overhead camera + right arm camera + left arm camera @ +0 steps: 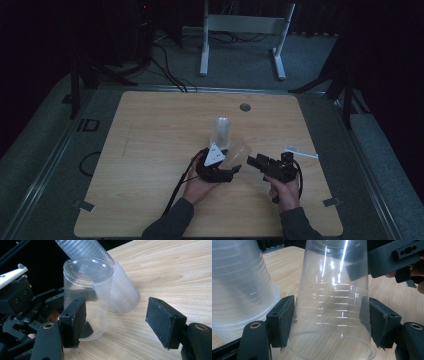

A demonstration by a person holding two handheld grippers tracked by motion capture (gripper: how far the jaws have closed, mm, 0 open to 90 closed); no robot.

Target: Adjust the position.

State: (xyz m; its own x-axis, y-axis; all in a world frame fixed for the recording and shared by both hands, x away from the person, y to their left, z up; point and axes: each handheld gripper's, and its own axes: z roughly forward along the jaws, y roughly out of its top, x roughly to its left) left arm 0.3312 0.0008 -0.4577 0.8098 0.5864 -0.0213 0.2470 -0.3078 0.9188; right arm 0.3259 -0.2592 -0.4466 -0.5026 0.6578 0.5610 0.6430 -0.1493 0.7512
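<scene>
Clear cup point(332, 302): thin transparent plastic, glossy, with fine moulded ribs round its wall and bright streaks of reflected light; stack of cups point(239, 290): the same ribbed plastic, cloudier where the walls overlap. Tabletop point(175, 270): pale wood-grain surface, smooth with a low sheen. Left tool point(329, 322) and right tool point(122, 322): black matt plastic bodies, brass-coloured metal eyelets, and pads point(375, 322) of a dull, slightly rough rubbery facing with frayed edges.

Stack of cups point(222, 131) blocks just beyond the held cup point(236, 155).
</scene>
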